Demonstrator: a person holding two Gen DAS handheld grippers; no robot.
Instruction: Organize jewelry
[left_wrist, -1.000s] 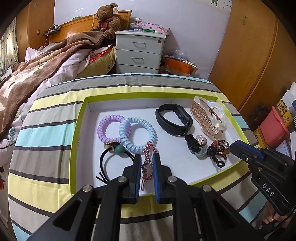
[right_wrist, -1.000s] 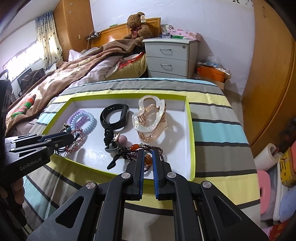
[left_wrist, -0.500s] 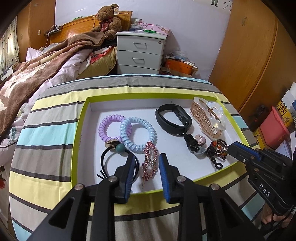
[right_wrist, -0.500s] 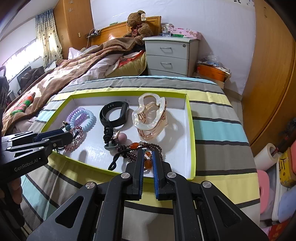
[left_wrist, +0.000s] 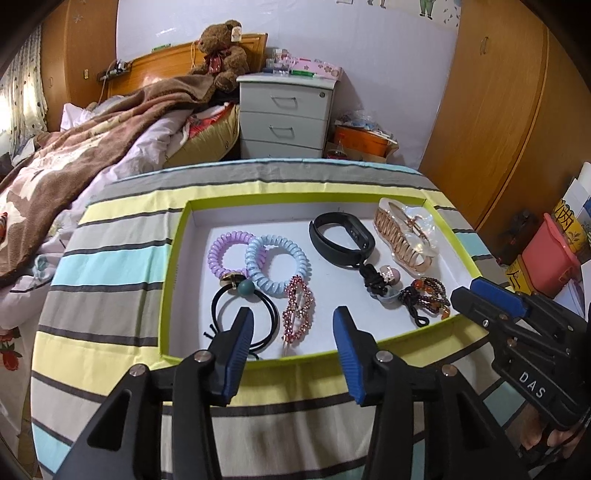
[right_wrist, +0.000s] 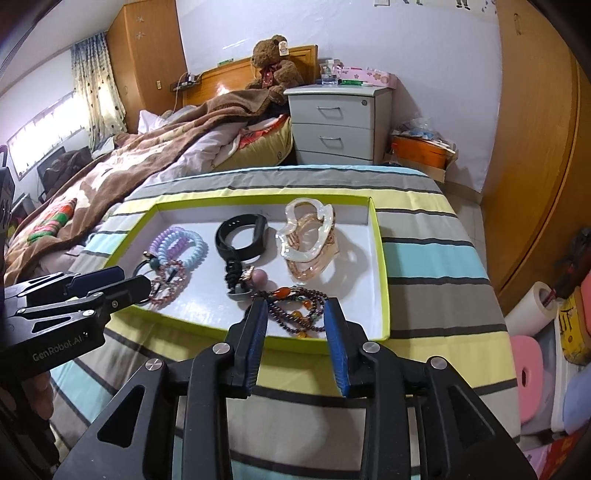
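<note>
My left gripper (left_wrist: 293, 325) and right gripper (right_wrist: 295, 314) had just been opening, fingers apart, empty. The beaded bracelet (right_wrist: 295, 308) looked light, floppy; I'd pinch one strand.

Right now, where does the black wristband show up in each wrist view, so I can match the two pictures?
Left wrist view: the black wristband lies in the tray's far right part, just left of the clear claw hair clip.
Right wrist view: the black wristband lies near the tray's far middle, again just left of the clear claw hair clip.
Shared landmark: the teddy bear on the headboard.
</note>
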